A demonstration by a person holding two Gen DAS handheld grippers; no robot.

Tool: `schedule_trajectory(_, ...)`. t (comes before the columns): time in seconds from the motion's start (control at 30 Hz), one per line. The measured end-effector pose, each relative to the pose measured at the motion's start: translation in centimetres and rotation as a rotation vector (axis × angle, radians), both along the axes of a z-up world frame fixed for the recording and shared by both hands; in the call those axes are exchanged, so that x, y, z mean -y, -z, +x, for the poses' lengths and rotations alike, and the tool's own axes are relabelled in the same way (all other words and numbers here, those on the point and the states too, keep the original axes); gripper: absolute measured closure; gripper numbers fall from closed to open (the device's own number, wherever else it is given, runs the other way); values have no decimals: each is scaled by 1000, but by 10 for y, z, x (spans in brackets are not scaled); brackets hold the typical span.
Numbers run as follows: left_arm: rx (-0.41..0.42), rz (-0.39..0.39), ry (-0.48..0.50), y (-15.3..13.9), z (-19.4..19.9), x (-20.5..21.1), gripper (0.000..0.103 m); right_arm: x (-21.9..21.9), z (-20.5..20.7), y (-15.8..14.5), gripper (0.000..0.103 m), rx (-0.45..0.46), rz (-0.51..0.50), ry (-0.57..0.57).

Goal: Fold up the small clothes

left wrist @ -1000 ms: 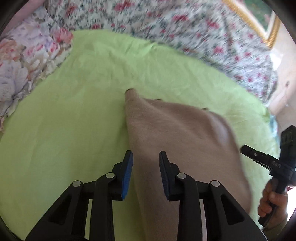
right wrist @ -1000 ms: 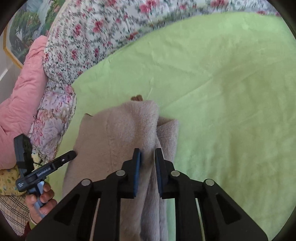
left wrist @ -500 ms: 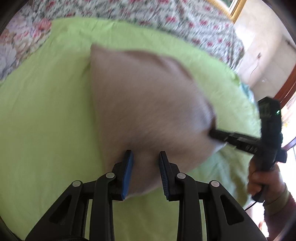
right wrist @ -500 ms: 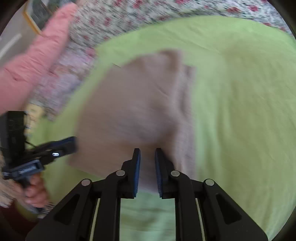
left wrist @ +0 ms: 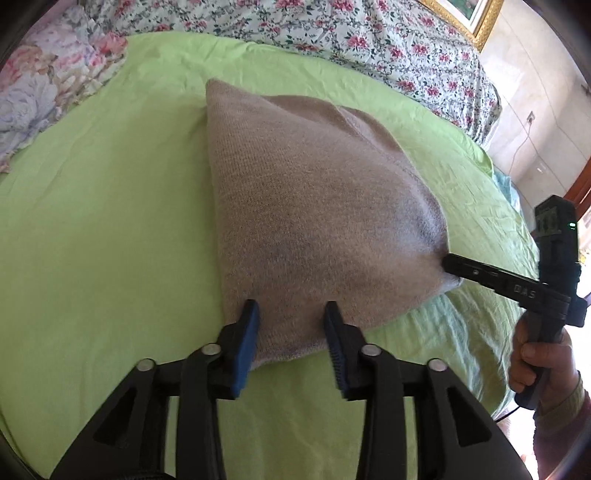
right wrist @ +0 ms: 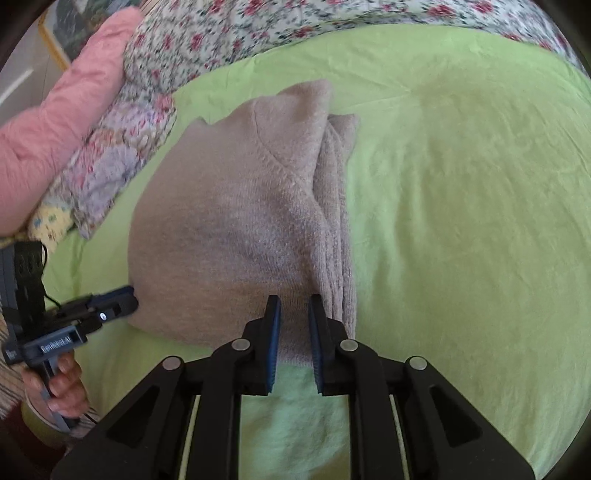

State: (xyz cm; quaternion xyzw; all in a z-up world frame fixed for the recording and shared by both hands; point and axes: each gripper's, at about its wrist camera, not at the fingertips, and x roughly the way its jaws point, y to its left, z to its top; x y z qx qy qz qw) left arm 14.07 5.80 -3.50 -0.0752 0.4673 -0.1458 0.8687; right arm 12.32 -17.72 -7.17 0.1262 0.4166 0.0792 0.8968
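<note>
A beige knitted garment (left wrist: 314,206) lies folded over on the green sheet (left wrist: 110,221). Its near hem sits between the blue pads of my left gripper (left wrist: 291,325), whose jaws are opening and no longer pinch the cloth. In the left wrist view, my right gripper (left wrist: 448,267) bites the garment's right corner. The right wrist view shows my right gripper (right wrist: 294,321) shut on the hem of the garment (right wrist: 229,229), beside the stacked folded layers. The left gripper (right wrist: 129,299) shows at the cloth's left corner.
A floral quilt (left wrist: 369,33) runs along the far side of the sheet. A floral pillow (left wrist: 44,85) and a pink cushion (right wrist: 55,122) lie at the left. A person's hand (left wrist: 535,354) holds the right gripper's handle. The bed's edge drops away at the right.
Both grippers pulled the garment's edge toward the near side and lowered it, so the cloth now lies doubled over. The left jaws have widened; the right jaws stay pinched.
</note>
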Motion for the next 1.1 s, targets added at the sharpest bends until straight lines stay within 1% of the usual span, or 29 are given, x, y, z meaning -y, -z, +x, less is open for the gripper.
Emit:
schedule_trajectory(0.07, 2, 16, -20, -1, -8, -3, 53, -3, -11, -8, 85, 20, -16, 0)
schedule_trajectory(0.13, -7, 6, -35, -1, -16, -8, 53, -4, -23, -14, 76, 37, -10, 0)
schedule_trajectory(0.17, -12, 0, -44, 0, -21, -12, 53, -4, -29, -17, 69, 45, -7, 3)
schedule_trajectory(0.2, -13, -3, -54, 0, -26, -14, 53, -5, -35, -19, 66, 53, -7, 6)
schedule_trajectory(0.27, -13, -8, -70, -2, -36, -20, 53, -5, -47, -22, 66, 69, -8, 10)
schedule_trajectory(0.37, -11, 6, -86, -4, -50, -25, 53, -6, -62, -24, 66, 79, 6, 17)
schedule_trajectory(0.53, -6, 23, -97, -6, -68, -28, 50, -10, -78, -20, 65, 76, 12, 16)
schedule_trajectory(0.63, 6, 53, -95, -8, -77, -26, 46, -15, -86, -17, 59, 72, 4, 14)
schedule_trajectory(0.7, 10, 69, -92, -9, -82, -24, 41, -18, -92, -14, 54, 70, 4, 7)
schedule_trajectory(0.83, 22, 84, -82, -10, -93, -22, 39, -23, -102, -12, 49, 67, -7, -4)
schedule_trajectory(0.93, 33, 103, -74, -10, -100, -20, 32, -25, -109, -11, 43, 74, -17, -8)
schedule_trajectory(1.03, 45, 136, -63, -9, -104, -19, 30, -30, -116, -11, 37, 85, -32, -11)
schedule_trajectory(1.1, 56, 158, -58, -10, -105, -20, 27, -33, -120, -11, 32, 89, -41, -14)
